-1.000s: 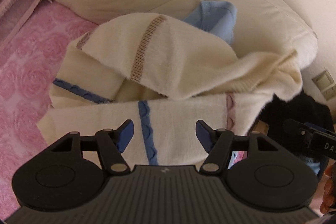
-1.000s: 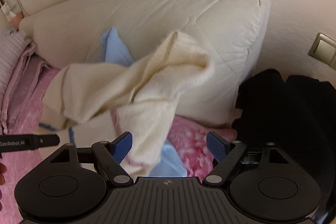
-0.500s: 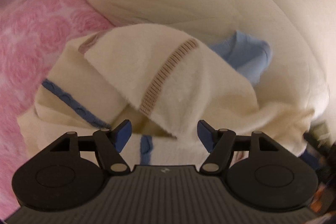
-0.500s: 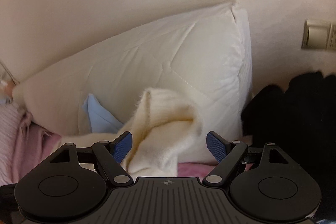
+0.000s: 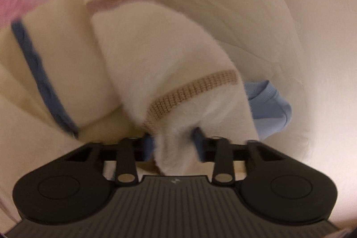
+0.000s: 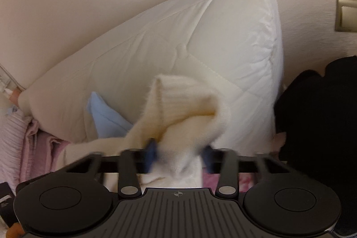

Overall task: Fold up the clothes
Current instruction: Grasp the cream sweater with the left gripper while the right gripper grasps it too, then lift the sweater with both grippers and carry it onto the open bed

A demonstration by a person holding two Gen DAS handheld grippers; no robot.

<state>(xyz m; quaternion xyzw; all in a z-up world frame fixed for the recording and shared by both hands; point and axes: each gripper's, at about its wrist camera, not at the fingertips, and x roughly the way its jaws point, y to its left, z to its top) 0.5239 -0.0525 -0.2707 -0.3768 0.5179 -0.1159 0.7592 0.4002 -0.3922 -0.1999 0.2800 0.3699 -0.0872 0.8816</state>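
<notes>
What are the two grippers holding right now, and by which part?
Both grip the cream sweater: the left gripper pinches fabric just below its tan knit band, the right gripper a bunched fold near its ribbed cuff.

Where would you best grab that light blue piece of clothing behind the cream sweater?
Probably by its ribbed hem, the firm edge poking out past the cream sweater, coming from the pillow side, since the rest is buried. Both the left tongs and right tongs are already clamped on the sweater.
</notes>
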